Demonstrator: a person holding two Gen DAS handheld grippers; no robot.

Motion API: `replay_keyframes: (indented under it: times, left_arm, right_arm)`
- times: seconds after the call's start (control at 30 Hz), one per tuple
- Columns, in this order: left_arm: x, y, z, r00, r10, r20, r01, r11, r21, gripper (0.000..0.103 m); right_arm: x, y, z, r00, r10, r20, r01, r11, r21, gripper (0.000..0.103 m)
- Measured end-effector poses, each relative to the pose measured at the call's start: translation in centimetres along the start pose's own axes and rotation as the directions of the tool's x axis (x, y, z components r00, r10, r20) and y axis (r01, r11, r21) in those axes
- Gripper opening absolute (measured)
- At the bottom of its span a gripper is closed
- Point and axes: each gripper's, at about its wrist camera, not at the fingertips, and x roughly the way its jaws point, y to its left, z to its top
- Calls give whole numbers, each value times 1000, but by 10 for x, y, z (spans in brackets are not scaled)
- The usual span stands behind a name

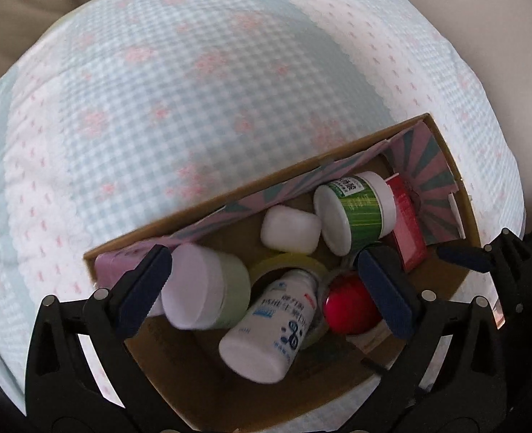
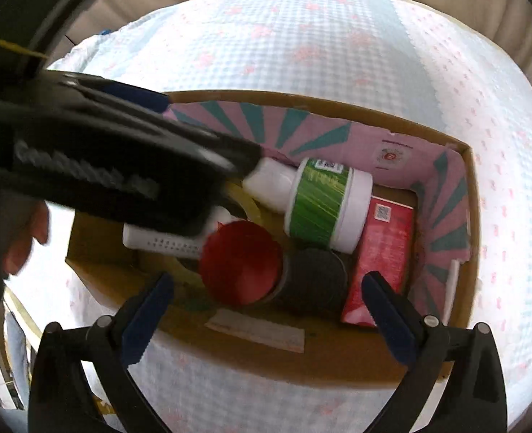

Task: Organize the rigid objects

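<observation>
Left gripper (image 1: 266,288): jaws wide, holding nothing, above the cardboard box (image 1: 251,184).
Right gripper (image 2: 266,310): spread wide, empty, over the near wall.
Contents: green-label jar (image 2: 320,205), red-lidded jar (image 2: 240,259), white bottle (image 1: 266,328) lying loose inside.
Advice: probably lift clear without clipping jars.

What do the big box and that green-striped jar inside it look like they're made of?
The box looks like brown corrugated cardboard: raw matte rim, folded flaps, and a printed pink-and-teal paper lining inside. The green-striped jar seems to be smooth white plastic, slightly glossy, with a printed wrap-around label that is probably paper or film. Its white lid looks like the same plastic.
</observation>
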Motion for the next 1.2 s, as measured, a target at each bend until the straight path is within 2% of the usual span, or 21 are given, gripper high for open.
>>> replay_keyframes:
  times: [0.2, 0.33, 0.47, 0.57, 0.67, 0.8, 0.9, 1.03, 1.13, 1.2]
  left_arm:
    - [-22, -1, -15, 999, 13, 43, -12, 1000, -24, 103]
    - [-42, 1, -23, 997, 25, 74, -22, 999, -41, 103]
    - [-77, 1, -30, 992, 43, 118, -35, 997, -72, 103]
    - [-109, -4, -35, 983, 89, 159, -79, 994, -70, 103]
    - [-143, -11, -40, 970, 130, 205, -115, 990, -84, 103]
    - [-191, -23, -48, 949, 151, 275, -119, 984, -131, 103]
    - [-228, -39, -57, 924, 194, 330, -139, 973, -182, 103]
    - [-278, -65, -71, 875, 252, 414, -145, 951, -272, 103]
    - [-311, -88, -86, 823, 314, 473, -163, 929, -332, 103]
    - [-328, -105, -93, 779, 359, 514, -192, 917, -350, 103]
  right_arm:
    - [-24, -1, -7, 998, -41, 37, 39, 998, 42, 103]
    - [-51, -6, -10, 997, -45, 65, 40, 996, 74, 103]
    - [-73, -10, -10, 997, -31, 67, 23, 993, 118, 103]
    - [-99, -18, -13, 997, -28, 71, 17, 988, 155, 103]
    - [-133, -25, -10, 992, -66, 105, 47, 984, 171, 103]
    - [-188, -35, -4, 978, -94, 184, 61, 982, 181, 103]
    - [-231, -40, 2, 961, -120, 249, 75, 980, 183, 103]
    - [-285, -44, 6, 934, -155, 321, 104, 980, 171, 103]
    - [-321, -45, 5, 912, -167, 376, 125, 983, 134, 103]
    - [-339, -46, 1, 895, -181, 407, 141, 982, 127, 103]
